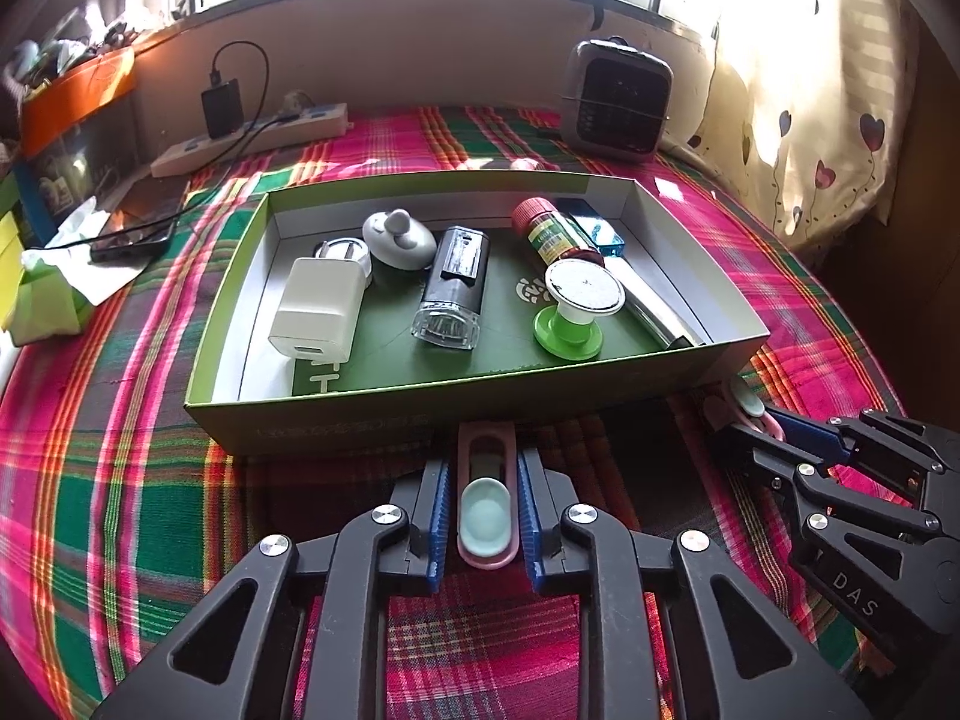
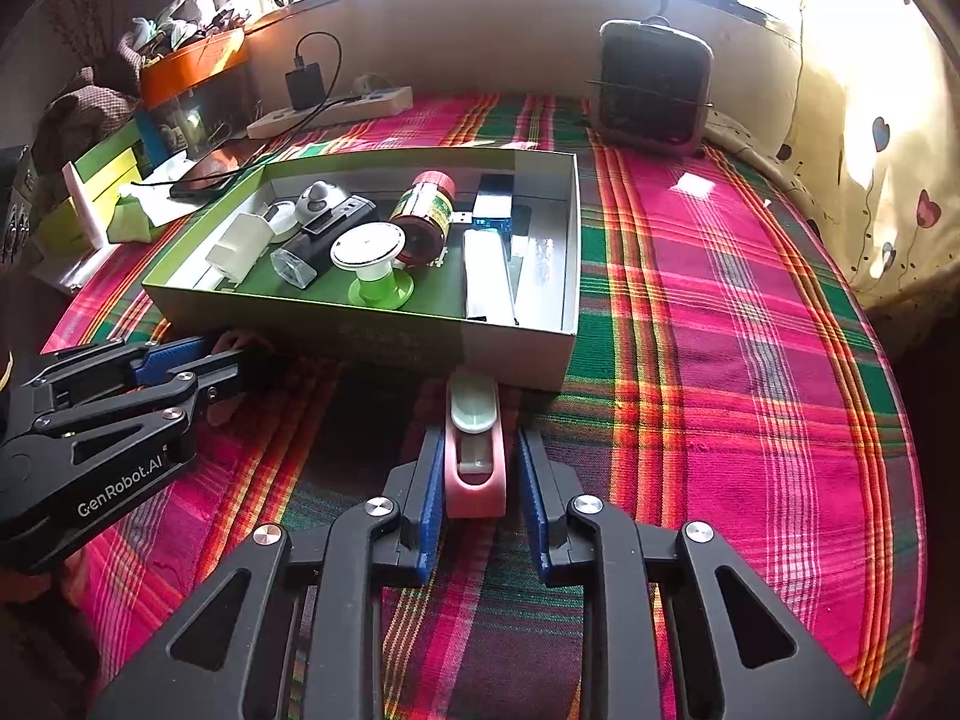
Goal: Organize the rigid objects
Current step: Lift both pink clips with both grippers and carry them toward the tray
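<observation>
A green-rimmed cardboard box [image 1: 336, 414] lies on the plaid cloth and holds a white charger [image 1: 318, 306], a black flashlight [image 1: 453, 288], a red-capped bottle [image 1: 549, 231], a green-and-white spool [image 1: 576, 306] and several other items. My left gripper [image 1: 483, 498] is shut on a pink clip with a pale green pad [image 1: 485, 516], just in front of the box's near wall. My right gripper [image 2: 474, 474] holds a second pink clip [image 2: 474, 450] by the box's near right corner; its left finger touches the clip, with a gap on the right. The box also shows in the right wrist view [image 2: 510, 354].
A grey heater [image 1: 618, 102] stands at the back right. A power strip [image 1: 252, 141] with a black adapter, a phone [image 1: 141, 225] and tissues [image 1: 48, 294] lie at the back left. A curtain [image 1: 810, 90] hangs on the right.
</observation>
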Tool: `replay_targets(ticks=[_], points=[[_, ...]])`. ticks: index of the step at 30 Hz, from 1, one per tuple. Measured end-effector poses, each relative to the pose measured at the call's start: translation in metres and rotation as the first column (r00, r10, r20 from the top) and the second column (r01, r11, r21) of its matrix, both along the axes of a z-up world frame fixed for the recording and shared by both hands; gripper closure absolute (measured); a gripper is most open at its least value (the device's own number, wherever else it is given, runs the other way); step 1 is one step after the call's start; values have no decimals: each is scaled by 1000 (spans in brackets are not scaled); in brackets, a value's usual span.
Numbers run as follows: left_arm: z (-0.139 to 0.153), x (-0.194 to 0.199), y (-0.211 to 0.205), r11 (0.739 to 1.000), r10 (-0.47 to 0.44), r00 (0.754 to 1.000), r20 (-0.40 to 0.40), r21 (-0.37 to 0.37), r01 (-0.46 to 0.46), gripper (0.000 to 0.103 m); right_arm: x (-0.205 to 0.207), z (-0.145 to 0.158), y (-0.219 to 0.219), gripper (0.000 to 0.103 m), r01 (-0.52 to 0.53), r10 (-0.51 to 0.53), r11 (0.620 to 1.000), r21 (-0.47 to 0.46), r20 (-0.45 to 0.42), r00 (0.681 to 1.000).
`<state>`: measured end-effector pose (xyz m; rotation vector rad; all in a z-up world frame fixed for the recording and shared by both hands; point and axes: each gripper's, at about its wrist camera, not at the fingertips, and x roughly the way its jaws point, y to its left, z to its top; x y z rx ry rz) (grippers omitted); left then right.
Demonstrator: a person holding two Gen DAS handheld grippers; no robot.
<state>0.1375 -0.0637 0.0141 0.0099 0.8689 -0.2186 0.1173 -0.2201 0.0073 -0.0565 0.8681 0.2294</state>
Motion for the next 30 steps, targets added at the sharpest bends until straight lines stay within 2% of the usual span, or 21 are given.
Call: replay_targets(ticks=[2,30], points=[[0,0,0,1000,0,1000,0,0,0,86,0,0,0,84,0,0,1000,1,0,1000],[2,-5,1,1000,-9,1000,-5,-24,9,86,-4,3,2,84,-4,4,1000,6,9,1000]])
